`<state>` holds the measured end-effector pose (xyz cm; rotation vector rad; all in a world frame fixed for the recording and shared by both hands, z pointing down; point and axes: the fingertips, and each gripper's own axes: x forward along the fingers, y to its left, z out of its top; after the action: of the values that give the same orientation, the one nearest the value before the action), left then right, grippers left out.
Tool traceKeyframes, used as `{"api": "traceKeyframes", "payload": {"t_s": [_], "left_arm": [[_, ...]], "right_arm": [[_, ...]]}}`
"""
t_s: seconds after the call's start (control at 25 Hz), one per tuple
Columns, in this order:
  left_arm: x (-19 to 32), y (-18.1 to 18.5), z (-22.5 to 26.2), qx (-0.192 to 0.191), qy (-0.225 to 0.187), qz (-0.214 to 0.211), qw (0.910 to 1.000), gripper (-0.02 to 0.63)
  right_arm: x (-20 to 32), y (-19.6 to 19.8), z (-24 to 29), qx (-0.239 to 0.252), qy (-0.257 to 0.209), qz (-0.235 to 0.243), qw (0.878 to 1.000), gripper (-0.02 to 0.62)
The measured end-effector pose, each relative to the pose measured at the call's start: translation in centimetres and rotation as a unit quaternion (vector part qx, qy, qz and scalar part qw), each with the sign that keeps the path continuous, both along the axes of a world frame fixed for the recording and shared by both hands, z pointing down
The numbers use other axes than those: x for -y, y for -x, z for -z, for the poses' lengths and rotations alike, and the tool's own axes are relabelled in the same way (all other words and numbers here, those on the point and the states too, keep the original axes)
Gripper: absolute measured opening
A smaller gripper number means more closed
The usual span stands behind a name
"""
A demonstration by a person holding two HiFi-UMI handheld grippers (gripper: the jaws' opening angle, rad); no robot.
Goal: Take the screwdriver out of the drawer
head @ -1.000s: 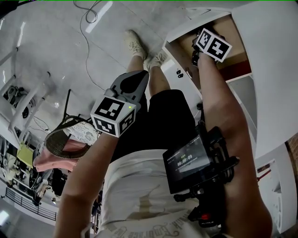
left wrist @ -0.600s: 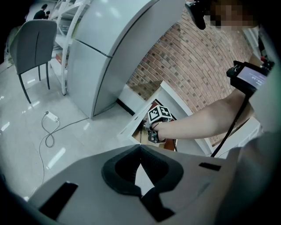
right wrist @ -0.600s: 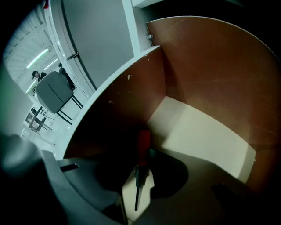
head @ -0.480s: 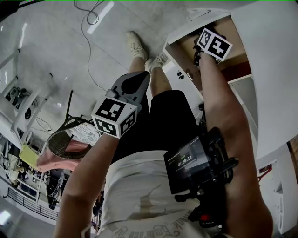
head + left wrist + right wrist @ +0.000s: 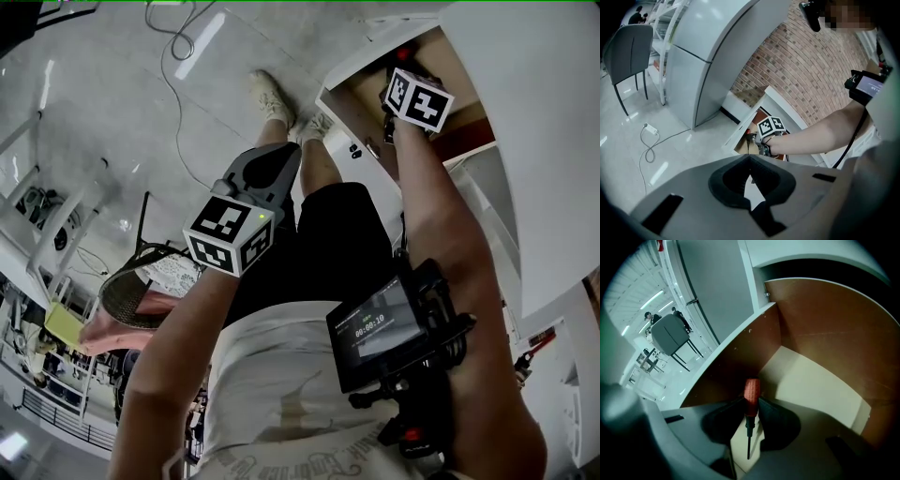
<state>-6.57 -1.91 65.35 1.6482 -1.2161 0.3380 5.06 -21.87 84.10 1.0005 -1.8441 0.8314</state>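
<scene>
With its jaws just closed in, the right gripper (image 5: 751, 401) is clamped on the screwdriver (image 5: 749, 420) by its red handle. The screwdriver is not yet out of the drawer (image 5: 820, 380) and sits near its left wall. The grasp looks done and the lift-out is left. The left gripper (image 5: 750, 157) has its jaws together, empty, well apart.

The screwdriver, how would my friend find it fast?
Look at the white cabinet, then into its open wooden drawer. The right gripper's jaws have just been closing there and clamp the screwdriver by its handle. It is the only thing seen in the drawer: orange-red ribbed handle, thin dark shaft.
</scene>
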Motion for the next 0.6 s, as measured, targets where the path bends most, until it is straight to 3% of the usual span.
{"api": "traceKeyframes", "payload": {"t_s": [0.24, 0.6], "left_arm": [[0.7, -0.5, 1.2, 0.008, -0.010, -0.014, 0.9998, 0.020], [2.6, -2.0, 3.0, 0.010, -0.028, -0.038, 0.9988, 0.020]], "right_arm": [[-0.8, 0.1, 1.9, -0.001, -0.016, 0.066, 0.998, 0.107], [-1.9, -1.3, 4.1, 0.008, -0.022, 0.077, 0.997, 0.107]]}}
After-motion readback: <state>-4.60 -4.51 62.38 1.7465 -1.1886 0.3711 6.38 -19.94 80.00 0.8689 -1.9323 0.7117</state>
